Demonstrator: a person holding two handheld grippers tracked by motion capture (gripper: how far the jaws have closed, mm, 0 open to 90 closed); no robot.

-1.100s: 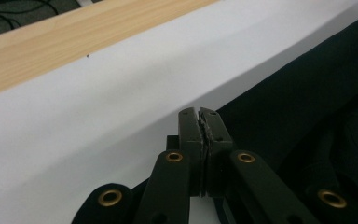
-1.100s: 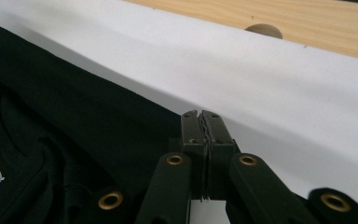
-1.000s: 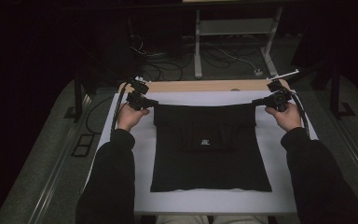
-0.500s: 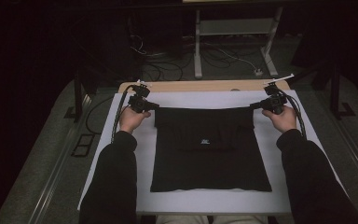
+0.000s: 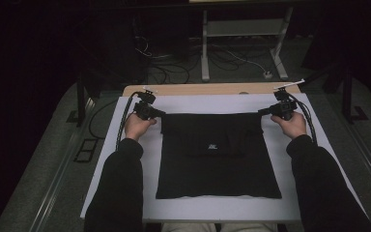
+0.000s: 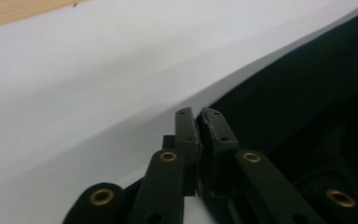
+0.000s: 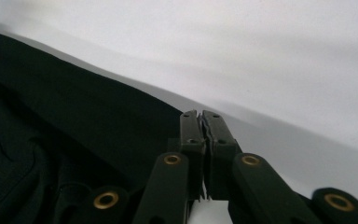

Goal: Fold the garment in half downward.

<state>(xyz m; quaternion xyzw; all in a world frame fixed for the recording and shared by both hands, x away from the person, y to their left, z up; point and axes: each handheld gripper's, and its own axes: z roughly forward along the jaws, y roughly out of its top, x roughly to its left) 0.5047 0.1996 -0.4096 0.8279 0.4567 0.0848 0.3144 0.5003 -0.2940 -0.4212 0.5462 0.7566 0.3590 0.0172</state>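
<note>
Room beyond the table is mostly black; only a white metal frame (image 5: 244, 38) and floor cables (image 5: 174, 63) read clearly. Person's lap is cut off at the bottom edge. Folded black fabric garment (image 5: 217, 154) lies flat mid-table on a white paper sheet (image 5: 125, 159) covering the wooden tabletop (image 5: 207, 89), a strip of wood bare at the far edge. Left gripper (image 5: 160, 115) sits at the garment's far-left corner, right gripper (image 5: 262, 111) at the far-right corner. In both gripper views the jaws stand pressed together, having just eased slightly; can't tell if cloth is pinched between them. White margin free on both sides of the garment, narrow at the near edge.
</note>
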